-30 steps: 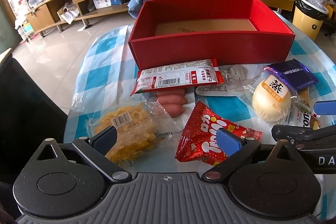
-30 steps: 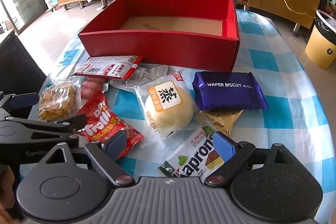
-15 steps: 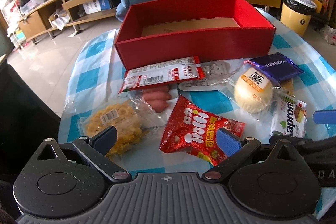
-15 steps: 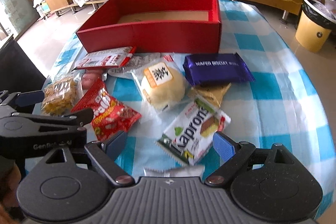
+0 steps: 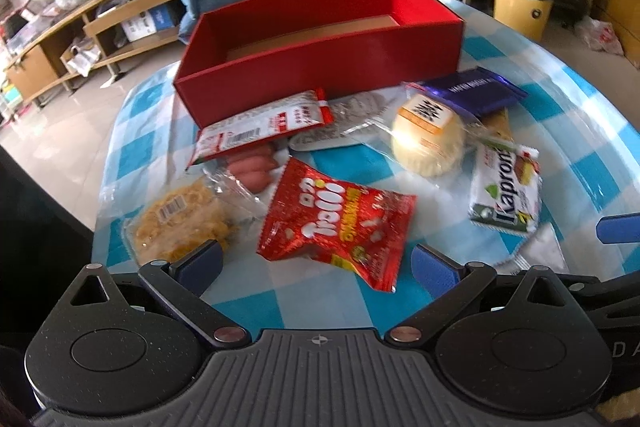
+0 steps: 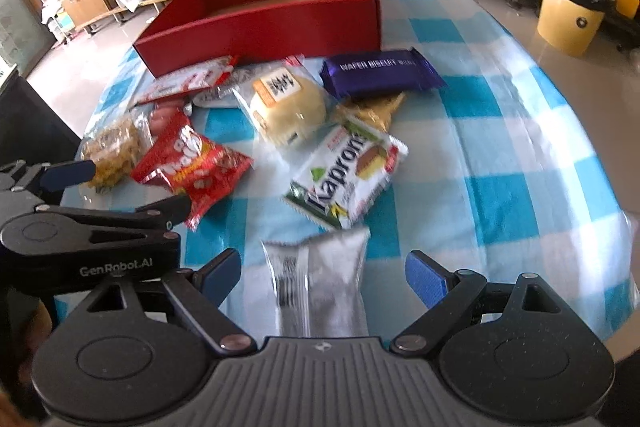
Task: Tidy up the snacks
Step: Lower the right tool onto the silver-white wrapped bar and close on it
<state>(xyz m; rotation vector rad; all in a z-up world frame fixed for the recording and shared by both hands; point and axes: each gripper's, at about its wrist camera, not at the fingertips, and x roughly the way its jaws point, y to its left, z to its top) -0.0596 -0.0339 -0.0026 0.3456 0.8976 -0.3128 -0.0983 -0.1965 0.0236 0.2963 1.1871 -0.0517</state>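
Right gripper [image 6: 322, 275] wide open, empty. Silver packet [image 6: 320, 283] lies on table [image 6: 500, 131] directly ahead, between its fingers, long axis along the reach, so the jaws would close across its narrow width. Left gripper [image 5: 316, 263] also wide open, empty, red bag [image 5: 336, 223] just ahead. Red box [image 6: 260, 23] empty, at far side beyond the snack pile. Right is nearer the silver packet; likely first pick.

glossy tiled floor [image 5: 60, 131], long wooden shelving [image 5: 132, 11], yellow bin [image 6: 572, 23], bright daylight.
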